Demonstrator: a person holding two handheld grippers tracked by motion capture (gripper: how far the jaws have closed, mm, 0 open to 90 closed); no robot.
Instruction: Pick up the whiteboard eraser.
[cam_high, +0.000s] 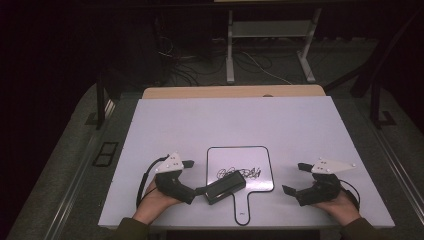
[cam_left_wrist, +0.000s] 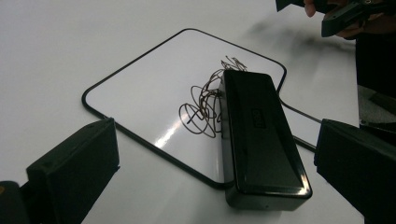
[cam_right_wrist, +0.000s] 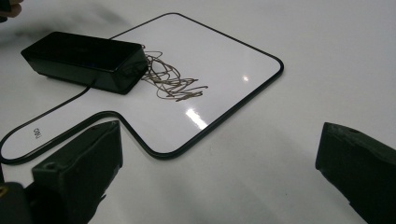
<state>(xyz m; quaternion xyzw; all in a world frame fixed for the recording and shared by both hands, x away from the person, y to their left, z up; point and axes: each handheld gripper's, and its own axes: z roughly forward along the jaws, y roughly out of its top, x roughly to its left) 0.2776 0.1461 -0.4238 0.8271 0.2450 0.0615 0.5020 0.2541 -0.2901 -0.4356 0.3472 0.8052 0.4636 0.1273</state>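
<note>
No print can be read: small marks on the whiteboard handle stay illegible

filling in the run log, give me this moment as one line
left gripper: open, jaws either side of black eraser | eraser: lying on small whiteboard, beside scribble | right gripper: open, holding nothing, on table right of board

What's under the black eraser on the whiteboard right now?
The eraser lies on the whiteboard, its near end overhanging the board's black rim onto the table. Brown scribbles run up to its side; whether they continue underneath is hidden.
</note>
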